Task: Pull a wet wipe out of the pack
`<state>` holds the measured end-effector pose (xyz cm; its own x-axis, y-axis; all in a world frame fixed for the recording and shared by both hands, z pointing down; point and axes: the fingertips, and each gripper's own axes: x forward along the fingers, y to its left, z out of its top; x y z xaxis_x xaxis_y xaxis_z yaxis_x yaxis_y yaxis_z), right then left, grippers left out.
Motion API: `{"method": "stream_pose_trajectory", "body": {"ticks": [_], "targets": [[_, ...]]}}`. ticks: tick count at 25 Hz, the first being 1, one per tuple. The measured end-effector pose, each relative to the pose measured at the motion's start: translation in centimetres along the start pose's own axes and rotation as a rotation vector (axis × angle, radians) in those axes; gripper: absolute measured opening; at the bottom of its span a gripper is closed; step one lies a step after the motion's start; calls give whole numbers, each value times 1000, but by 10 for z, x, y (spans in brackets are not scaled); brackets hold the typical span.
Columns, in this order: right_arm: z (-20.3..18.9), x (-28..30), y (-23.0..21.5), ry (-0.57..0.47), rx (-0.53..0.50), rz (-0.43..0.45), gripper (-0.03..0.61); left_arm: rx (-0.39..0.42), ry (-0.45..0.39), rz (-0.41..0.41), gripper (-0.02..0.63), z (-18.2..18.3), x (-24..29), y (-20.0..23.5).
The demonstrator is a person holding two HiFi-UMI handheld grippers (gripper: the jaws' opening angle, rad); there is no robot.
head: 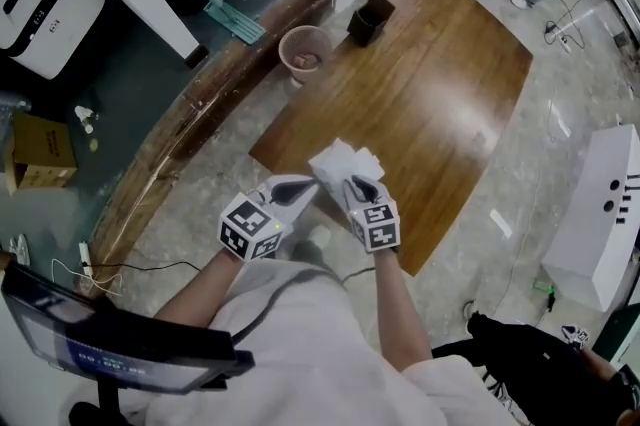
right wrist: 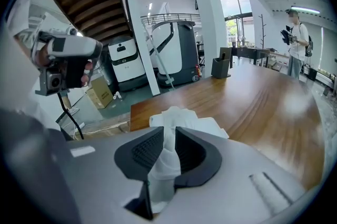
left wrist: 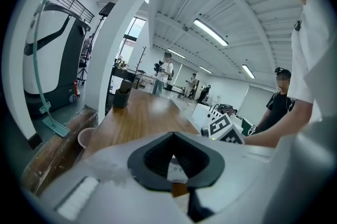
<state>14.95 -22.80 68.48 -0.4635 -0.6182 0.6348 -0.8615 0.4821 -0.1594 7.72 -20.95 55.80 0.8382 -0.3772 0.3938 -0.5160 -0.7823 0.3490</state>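
Note:
In the head view both grippers meet over the near corner of the wooden table (head: 430, 84), with a crumpled white wet wipe (head: 343, 161) between them. My right gripper (right wrist: 166, 136) is shut on this wet wipe (right wrist: 176, 115), which rises in a twisted strand from the flat white pack (right wrist: 213, 125) lying on the table. My left gripper (left wrist: 174, 157) is shut on a small white printed piece, which looks like an edge of the pack (left wrist: 177, 168). The right gripper's marker cube (left wrist: 227, 129) shows just past it. In the head view they sit side by side, left gripper (head: 303, 187) and right gripper (head: 358, 186).
A pink waste basket (head: 305, 49) and a black bin (head: 368, 19) stand at the table's far end. A cardboard box (head: 40, 154) lies on the floor at left, and a white machine (head: 605, 214) stands at right. A dark monitor (head: 110, 339) is near my left elbow. People stand in the background.

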Motion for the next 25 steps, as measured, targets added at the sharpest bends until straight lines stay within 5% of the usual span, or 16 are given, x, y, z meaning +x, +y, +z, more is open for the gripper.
{"method": "stream_pose_trajectory", "body": {"ticks": [25], "targets": [[-14,24,-5,186,-22,69,48,-4,21,21,3,-1,6,1]]}}
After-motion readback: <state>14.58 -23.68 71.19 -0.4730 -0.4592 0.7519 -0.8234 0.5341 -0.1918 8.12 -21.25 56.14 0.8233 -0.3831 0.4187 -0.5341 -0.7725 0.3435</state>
